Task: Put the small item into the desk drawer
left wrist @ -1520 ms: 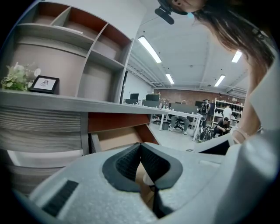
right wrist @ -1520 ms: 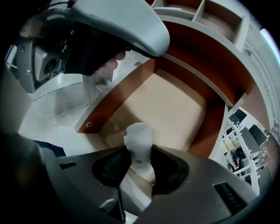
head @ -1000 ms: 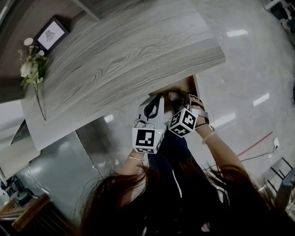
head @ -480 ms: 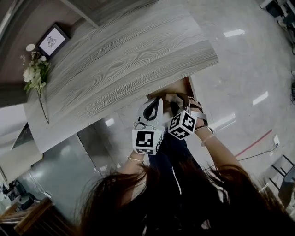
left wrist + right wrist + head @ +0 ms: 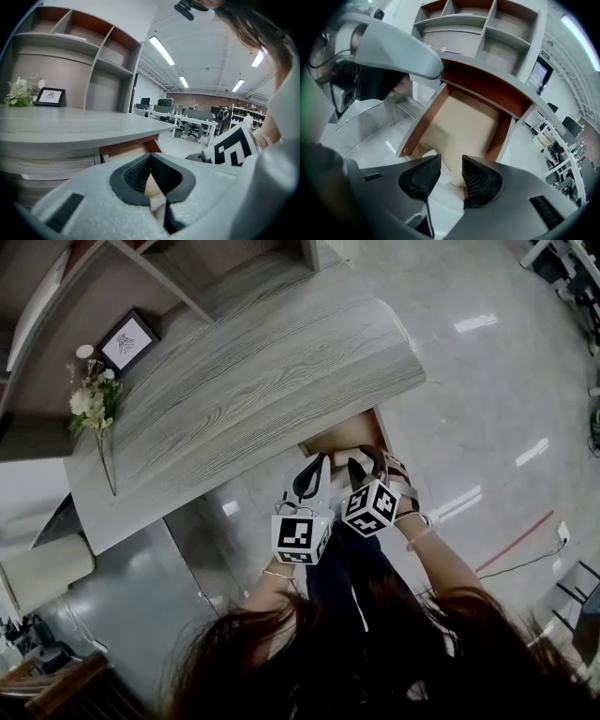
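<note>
Tan drawer (image 5: 464, 117) w/ red-brown sides (open)

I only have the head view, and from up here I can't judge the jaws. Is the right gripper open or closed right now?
Observer: Open. The right gripper has its jaws apart with nothing between them, though they have just been closing slightly.
Operator: And the left one?
Observer: The left gripper is shut, its tips touching.
Operator: What's in the drawer?
Observer: The drawer is pulled out, and the floor that shows is plain tan; I can make out no loose object on it.
</note>
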Tool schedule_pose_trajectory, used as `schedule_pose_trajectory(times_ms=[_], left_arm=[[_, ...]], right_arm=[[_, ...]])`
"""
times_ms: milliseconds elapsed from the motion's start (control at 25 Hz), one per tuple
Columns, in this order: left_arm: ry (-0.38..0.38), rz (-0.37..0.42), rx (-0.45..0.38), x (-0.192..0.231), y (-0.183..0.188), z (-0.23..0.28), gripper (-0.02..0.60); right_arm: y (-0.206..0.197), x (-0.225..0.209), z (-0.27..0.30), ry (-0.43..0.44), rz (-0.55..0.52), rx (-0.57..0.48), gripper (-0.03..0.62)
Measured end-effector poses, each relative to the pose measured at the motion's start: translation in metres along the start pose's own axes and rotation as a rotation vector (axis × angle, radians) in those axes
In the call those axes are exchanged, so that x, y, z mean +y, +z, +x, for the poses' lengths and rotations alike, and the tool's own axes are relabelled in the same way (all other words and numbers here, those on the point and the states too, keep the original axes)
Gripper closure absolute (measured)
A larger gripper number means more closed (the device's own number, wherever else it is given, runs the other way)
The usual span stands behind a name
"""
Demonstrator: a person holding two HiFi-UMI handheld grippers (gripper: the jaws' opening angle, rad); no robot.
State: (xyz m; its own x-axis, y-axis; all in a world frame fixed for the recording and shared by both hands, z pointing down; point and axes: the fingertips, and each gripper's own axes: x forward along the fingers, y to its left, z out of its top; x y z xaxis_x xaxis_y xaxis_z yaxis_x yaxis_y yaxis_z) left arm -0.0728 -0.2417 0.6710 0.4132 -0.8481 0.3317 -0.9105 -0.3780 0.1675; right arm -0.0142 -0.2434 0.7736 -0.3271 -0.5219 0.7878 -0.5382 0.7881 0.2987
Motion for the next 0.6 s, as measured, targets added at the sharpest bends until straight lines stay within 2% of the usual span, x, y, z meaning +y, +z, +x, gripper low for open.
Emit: schedule_pose_trajectory(times_ms=[320,600], left_arm=[[0.022,0.013,-0.022,-0.008,0.038,-0.013,0.566],[0.059,0.036,-0.053,-0.011,0.076,-0.026,0.566]], right_arm=[[0.022,-0.019,-0.042,-0.039,0.162,-0.058,0.491],[0.044,-0.041,-0.082,-0.078,0.25,-0.127,0.502]])
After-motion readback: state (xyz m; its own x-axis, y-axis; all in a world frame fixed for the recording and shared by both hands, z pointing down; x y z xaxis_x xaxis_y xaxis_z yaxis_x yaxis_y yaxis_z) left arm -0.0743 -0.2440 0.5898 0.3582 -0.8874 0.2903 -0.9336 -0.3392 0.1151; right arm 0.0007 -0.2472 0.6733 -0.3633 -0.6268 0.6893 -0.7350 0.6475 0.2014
